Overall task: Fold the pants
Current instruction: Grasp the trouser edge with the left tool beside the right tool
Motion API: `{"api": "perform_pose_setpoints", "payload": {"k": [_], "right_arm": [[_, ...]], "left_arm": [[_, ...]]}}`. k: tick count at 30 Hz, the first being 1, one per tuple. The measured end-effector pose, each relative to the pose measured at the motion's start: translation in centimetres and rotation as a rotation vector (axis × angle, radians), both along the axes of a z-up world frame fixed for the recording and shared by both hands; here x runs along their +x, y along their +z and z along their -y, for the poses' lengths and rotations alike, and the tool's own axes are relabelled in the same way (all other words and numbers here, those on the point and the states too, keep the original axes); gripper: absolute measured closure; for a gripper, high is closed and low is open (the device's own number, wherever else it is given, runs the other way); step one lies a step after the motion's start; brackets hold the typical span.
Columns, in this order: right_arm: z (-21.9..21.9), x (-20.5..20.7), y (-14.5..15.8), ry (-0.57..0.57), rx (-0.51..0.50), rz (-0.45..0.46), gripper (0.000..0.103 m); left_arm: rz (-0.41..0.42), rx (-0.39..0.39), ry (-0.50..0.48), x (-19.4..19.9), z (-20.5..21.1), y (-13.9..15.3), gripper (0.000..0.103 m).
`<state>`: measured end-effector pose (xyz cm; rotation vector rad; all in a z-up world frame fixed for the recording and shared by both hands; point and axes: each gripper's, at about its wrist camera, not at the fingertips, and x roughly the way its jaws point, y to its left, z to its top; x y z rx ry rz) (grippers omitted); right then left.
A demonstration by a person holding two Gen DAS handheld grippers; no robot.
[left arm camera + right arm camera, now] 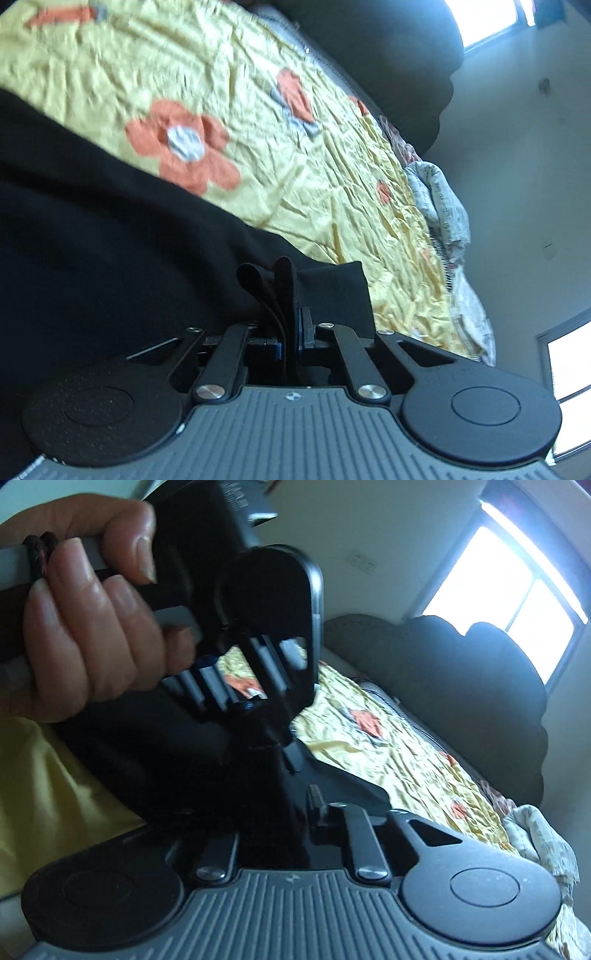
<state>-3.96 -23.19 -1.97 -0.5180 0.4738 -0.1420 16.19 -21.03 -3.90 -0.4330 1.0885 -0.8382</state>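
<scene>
The black pants (pixel 92 206) hang across the left of the left wrist view, lifted above the yellow flowered bedspread (pixel 258 110). My left gripper (pixel 290 332) is shut on a bunched edge of the pants, with folds of cloth sticking up between the pads. In the right wrist view the pants (pixel 177 760) fill the middle. My right gripper (pixel 295 812) is shut on the black cloth; its left finger is hidden by the fabric. The left gripper (pixel 284 749), held by a hand (pixel 85 602), sits just above and ahead of it, close by.
The bedspread (pixel 388 753) covers a bed with a dark padded headboard (pixel 461 672) along its far side. A crumpled printed blanket (pixel 443 206) lies at the bed's end. Bright windows (pixel 517 590) and pale walls stand behind.
</scene>
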Motion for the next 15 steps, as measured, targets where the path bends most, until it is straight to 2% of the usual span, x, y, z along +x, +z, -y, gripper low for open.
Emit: {"api": "perform_pose_setpoints", "payload": {"k": [8,15], "right_arm": [[-1.3,1.0,0.6,0.063,0.061,0.014,0.092],[-0.7,1.5,0.8,0.098,0.175,0.018,0.092]], "left_arm": [[0.169,0.110,-0.003,-0.4,-2.5,1.9,0.097],[0.320,0.262,-0.002,-1.1,-2.8,2.7,0.097]]}}
